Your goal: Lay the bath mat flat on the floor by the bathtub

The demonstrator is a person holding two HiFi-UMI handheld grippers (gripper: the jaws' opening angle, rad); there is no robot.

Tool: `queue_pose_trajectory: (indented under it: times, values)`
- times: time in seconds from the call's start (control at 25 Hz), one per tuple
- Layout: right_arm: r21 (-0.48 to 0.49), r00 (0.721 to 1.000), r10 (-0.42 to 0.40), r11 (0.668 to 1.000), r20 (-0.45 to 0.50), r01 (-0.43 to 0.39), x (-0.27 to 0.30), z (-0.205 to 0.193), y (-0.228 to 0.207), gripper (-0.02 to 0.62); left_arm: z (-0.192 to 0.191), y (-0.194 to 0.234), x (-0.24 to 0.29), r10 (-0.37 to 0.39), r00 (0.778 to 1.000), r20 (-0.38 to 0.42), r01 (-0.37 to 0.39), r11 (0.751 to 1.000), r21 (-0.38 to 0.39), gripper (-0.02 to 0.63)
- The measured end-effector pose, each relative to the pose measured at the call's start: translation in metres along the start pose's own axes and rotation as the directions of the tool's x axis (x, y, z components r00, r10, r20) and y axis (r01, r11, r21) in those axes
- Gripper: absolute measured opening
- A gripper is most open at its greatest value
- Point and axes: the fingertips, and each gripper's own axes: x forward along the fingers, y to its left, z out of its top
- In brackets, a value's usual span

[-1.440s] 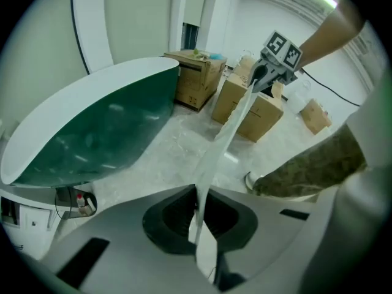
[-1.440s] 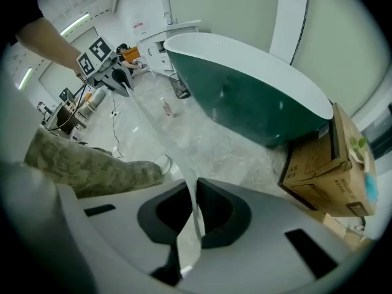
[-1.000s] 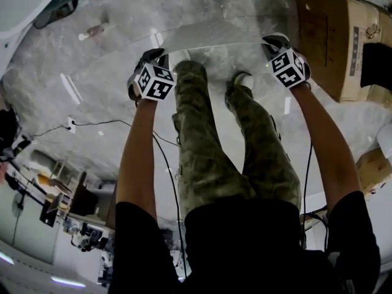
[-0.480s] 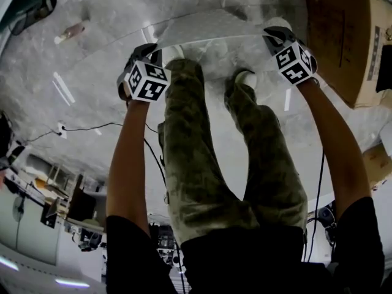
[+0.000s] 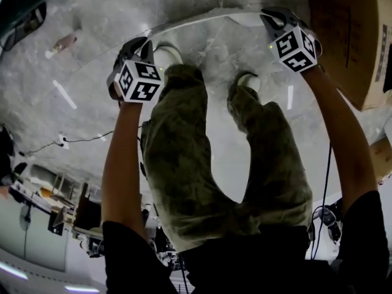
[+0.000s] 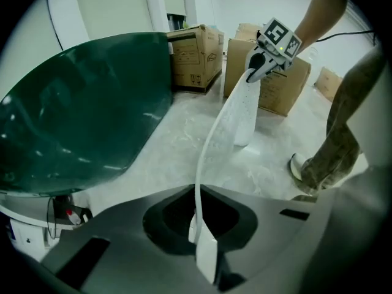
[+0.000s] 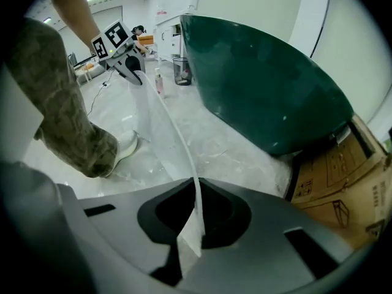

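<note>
- The floor [image 5: 92, 66] lay pale below us, and the dark green bathtub [image 6: 79, 115] stood just beside the landing spot.
- The bath mat [image 6: 237, 109] hung down from our fingers, its long axis running hand to hand. Its lower edge was at or near the floor; we could not tell which.
- The left gripper [image 5: 142, 43] had its fingers pressed together on one top corner. The right gripper [image 5: 277, 16] pinched the other corner, at about the same height.

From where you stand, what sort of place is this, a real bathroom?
Probably a staged set in a workshop or storeroom, not a home bathroom: a dark green bathtub stands on a pale marbled floor beside cardboard boxes.
</note>
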Motion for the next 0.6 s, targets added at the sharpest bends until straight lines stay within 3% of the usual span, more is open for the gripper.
queue_pose_trajectory:
  times: [0.2, 0.4, 0.6]
  values:
    - [-0.081, 0.998, -0.057, 0.995, 0.04, 0.06, 0.032, 0.024, -0.041, 0.029, 0.018, 0.042, 0.014, -0.01, 0.999, 0.034, 0.014, 0.994, -0.106, 0.028]
    - [-0.2, 0.988, -0.136, 0.968, 0.078, 0.149, 0.069, 0.039, -0.082, 0.029, 0.023, 0.066, 0.056, -0.04, 0.998, 0.042, 0.043, 0.997, -0.065, 0.028]
    - [-0.276, 0.978, -0.173, 0.94, 0.121, 0.2, 0.128, 0.048, -0.108, 0.029, 0.018, 0.1, 0.119, 0.02, 0.992, 0.123, -0.019, 1.0, -0.005, 0.028]
